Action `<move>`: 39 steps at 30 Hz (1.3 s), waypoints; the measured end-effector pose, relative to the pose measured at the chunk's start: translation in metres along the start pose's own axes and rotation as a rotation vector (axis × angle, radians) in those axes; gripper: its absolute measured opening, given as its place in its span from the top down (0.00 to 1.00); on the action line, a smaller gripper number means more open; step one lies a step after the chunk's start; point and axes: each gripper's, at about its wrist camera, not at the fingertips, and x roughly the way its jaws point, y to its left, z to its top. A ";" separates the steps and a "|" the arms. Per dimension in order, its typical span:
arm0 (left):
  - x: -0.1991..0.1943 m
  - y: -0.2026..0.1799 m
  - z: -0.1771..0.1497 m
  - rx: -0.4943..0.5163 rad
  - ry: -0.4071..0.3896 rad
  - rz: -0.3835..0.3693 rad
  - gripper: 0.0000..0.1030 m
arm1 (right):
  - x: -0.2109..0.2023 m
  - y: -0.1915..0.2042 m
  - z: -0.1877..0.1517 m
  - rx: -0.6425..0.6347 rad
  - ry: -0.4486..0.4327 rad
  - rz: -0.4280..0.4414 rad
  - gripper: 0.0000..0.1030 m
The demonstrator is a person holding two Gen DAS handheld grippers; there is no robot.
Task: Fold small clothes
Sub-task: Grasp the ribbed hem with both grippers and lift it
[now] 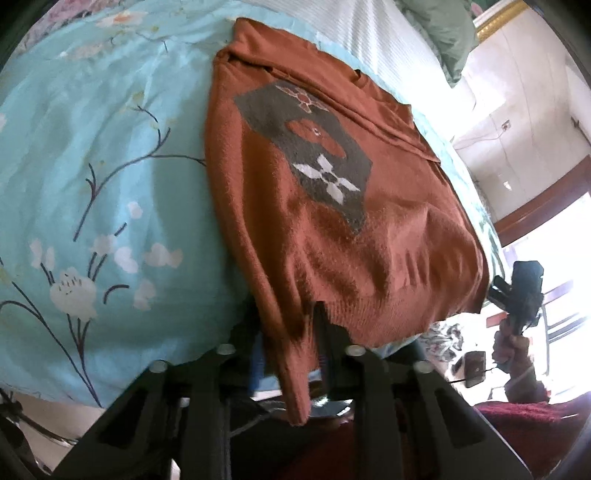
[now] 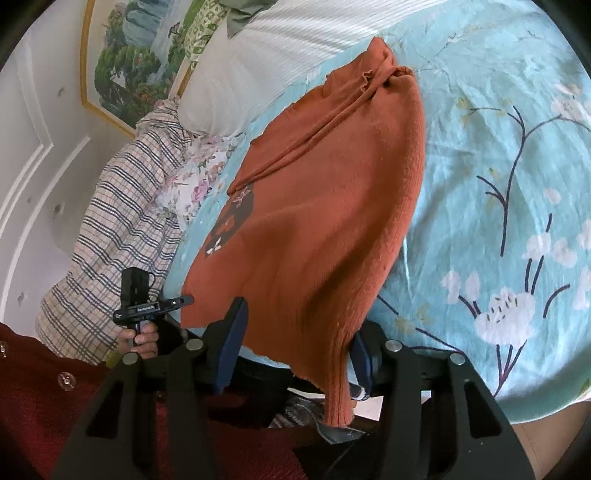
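Note:
A rust-orange knit sweater [image 1: 325,192] with a grey patch and a white flower lies on a light blue flowered bedsheet [image 1: 92,147]. Its near hem hangs over the bed edge. My left gripper [image 1: 288,332] has the hem corner between its fingers, jaws close together on the cloth. In the right wrist view the sweater [image 2: 325,206] lies folded lengthwise, and my right gripper [image 2: 295,343] has its blue-padded fingers [image 2: 232,339] apart, with the hem draped between them. The other hand-held gripper shows in each view, in the left wrist view [image 1: 524,295] and in the right wrist view [image 2: 147,306].
A white ribbed pillow [image 2: 280,48] and a plaid cloth [image 2: 122,229] lie at the bed's far side, with floral fabric [image 2: 195,184] between. A framed painting [image 2: 140,59] hangs on the wall. A green pillow [image 1: 447,33] sits at the back.

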 end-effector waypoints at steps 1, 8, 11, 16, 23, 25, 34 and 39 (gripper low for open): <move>0.001 0.001 0.000 -0.006 0.002 -0.006 0.84 | 0.000 0.000 0.001 0.009 -0.002 0.002 0.50; -0.001 0.002 -0.004 0.005 -0.023 -0.031 0.93 | -0.010 -0.003 0.001 0.036 -0.008 0.022 0.92; -0.014 -0.001 -0.006 0.000 -0.082 -0.064 0.94 | -0.021 -0.003 0.001 0.047 -0.040 0.074 0.92; -0.041 -0.003 0.003 -0.041 -0.179 -0.145 0.95 | -0.035 -0.003 0.016 0.076 -0.130 0.186 0.92; -0.069 -0.008 0.038 -0.075 -0.308 -0.204 0.95 | -0.034 0.020 0.066 0.014 -0.199 0.217 0.92; -0.069 -0.012 0.055 -0.079 -0.339 -0.198 0.95 | -0.030 0.024 0.088 -0.006 -0.219 0.206 0.92; -0.064 -0.029 0.152 -0.046 -0.476 -0.130 0.95 | -0.003 0.014 0.200 -0.029 -0.273 0.098 0.93; -0.045 -0.029 0.220 -0.044 -0.510 -0.065 0.95 | 0.035 -0.011 0.261 0.006 -0.251 0.014 0.93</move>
